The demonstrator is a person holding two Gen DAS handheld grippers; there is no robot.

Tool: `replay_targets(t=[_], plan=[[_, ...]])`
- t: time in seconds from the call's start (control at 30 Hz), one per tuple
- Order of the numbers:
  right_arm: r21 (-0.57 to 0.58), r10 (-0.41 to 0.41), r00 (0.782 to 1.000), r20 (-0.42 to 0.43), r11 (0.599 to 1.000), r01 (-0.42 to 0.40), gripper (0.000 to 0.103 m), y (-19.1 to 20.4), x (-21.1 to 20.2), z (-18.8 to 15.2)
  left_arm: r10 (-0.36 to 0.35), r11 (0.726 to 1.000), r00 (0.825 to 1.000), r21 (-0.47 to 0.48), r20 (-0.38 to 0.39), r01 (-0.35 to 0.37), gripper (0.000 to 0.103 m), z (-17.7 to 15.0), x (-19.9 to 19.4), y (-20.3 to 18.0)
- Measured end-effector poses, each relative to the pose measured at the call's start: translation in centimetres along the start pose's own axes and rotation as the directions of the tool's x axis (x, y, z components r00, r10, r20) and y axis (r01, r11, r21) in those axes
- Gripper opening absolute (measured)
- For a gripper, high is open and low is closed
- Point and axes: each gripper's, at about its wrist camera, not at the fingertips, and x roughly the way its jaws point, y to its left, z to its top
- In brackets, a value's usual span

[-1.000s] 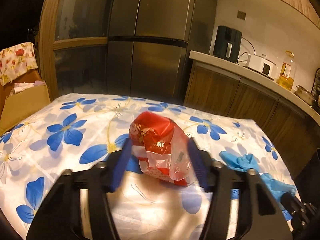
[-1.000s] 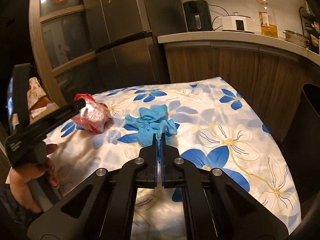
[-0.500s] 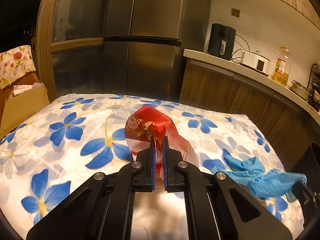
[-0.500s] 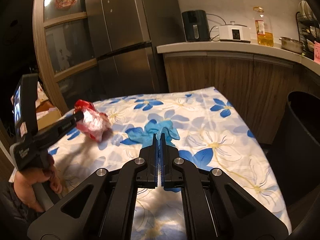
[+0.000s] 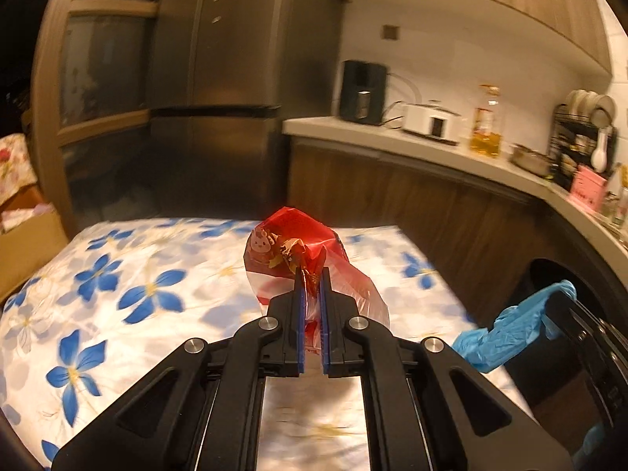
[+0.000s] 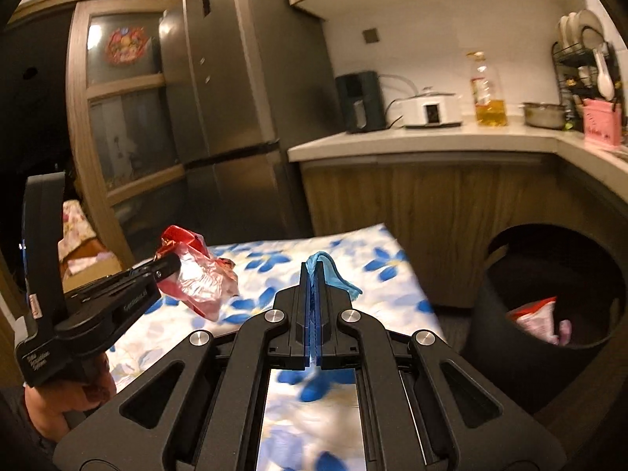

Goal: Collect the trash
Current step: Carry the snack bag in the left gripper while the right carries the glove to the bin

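We hold the left tongs (image 5: 310, 274) pinched on a red and clear wrapper (image 5: 290, 251), lifted above the flowered desk (image 5: 129, 274) — a cartoon face shows on it, its print too small to read. The right tongs (image 6: 313, 271) are pressed together on a blue glove (image 6: 333, 274). A black bin (image 6: 549, 314) stands right, a wrapper inside.

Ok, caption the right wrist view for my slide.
Right gripper pinching a blue glove, left gripper holding a red wrapper, black bin alongside.

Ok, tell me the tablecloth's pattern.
Blue flowers on the white tablecloth; it shows best in the left wrist view.
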Motion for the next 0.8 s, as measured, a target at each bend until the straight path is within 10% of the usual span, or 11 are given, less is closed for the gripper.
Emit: replay_targets(t=[0.8], plan=[[0.184,-0.32,0.929,0.187,0.94,0.287,0.001,-16.3,-8.4,6.4,-0.373,0.909,0.928,0.207,0.016,0.362,0.006,2.6,-0.4,-22.1]])
